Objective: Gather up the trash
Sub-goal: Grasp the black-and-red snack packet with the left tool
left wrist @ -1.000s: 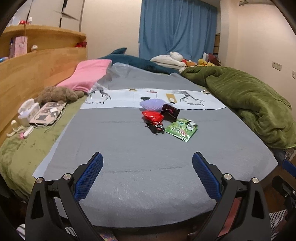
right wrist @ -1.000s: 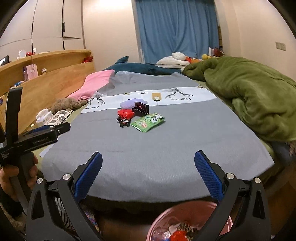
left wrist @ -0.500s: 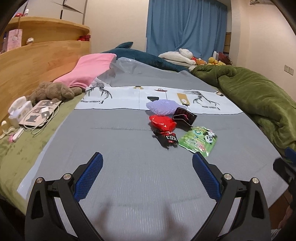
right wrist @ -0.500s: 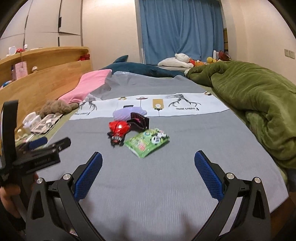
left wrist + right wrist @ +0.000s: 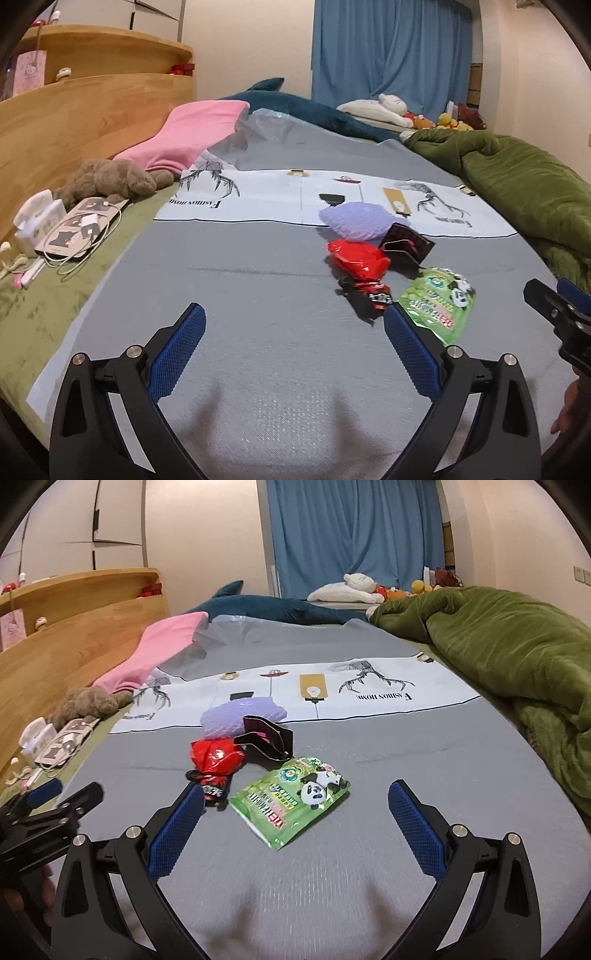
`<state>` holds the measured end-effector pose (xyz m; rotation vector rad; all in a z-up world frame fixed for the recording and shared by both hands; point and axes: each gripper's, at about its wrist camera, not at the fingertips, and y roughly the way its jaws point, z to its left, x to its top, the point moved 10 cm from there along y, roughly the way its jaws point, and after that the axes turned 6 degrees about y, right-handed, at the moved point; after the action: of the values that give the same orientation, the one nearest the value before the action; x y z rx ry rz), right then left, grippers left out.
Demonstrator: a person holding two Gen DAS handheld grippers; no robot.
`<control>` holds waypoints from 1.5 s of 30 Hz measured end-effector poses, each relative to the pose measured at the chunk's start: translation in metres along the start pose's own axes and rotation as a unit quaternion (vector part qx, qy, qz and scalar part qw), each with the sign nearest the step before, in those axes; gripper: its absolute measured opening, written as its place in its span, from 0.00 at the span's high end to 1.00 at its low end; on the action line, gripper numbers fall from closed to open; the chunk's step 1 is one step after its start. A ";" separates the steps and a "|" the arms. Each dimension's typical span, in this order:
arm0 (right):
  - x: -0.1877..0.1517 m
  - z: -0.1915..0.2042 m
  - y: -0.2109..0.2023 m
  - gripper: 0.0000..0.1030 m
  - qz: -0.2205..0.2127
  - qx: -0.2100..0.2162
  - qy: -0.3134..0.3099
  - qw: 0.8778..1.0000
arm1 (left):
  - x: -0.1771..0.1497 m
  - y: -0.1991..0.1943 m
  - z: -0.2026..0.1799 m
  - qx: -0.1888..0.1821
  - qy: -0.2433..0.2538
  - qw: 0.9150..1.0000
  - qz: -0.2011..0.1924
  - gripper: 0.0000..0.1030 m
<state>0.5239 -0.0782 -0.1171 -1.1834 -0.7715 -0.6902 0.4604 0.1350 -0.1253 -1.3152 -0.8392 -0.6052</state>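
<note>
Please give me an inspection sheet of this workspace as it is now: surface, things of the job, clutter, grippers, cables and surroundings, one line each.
Surface: grey bed cover with a white printed band.
Job's things: green panda packet, red wrapper, small black-red wrapper, dark pink-lined wrapper, purple foam net, clustered mid-bed.
Clutter: brown plush, pink pillow, tablet and white chargers at the left edge.
Grippers: left gripper and right gripper both open, holding nothing.
Cables: white cable looped by the tablet.
Surroundings: green blanket, blue curtain, wooden headboard.
</note>
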 end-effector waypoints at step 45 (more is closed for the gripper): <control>-0.011 -0.038 0.103 0.05 0.053 -0.031 0.007 0.998 | 0.005 0.085 -0.076 -0.049 0.032 0.998 0.024 0.09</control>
<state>0.6073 -0.0896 -0.1890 -1.2654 -0.6735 -0.6376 0.5448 0.0753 -0.1739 -1.3935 -0.7319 -0.6540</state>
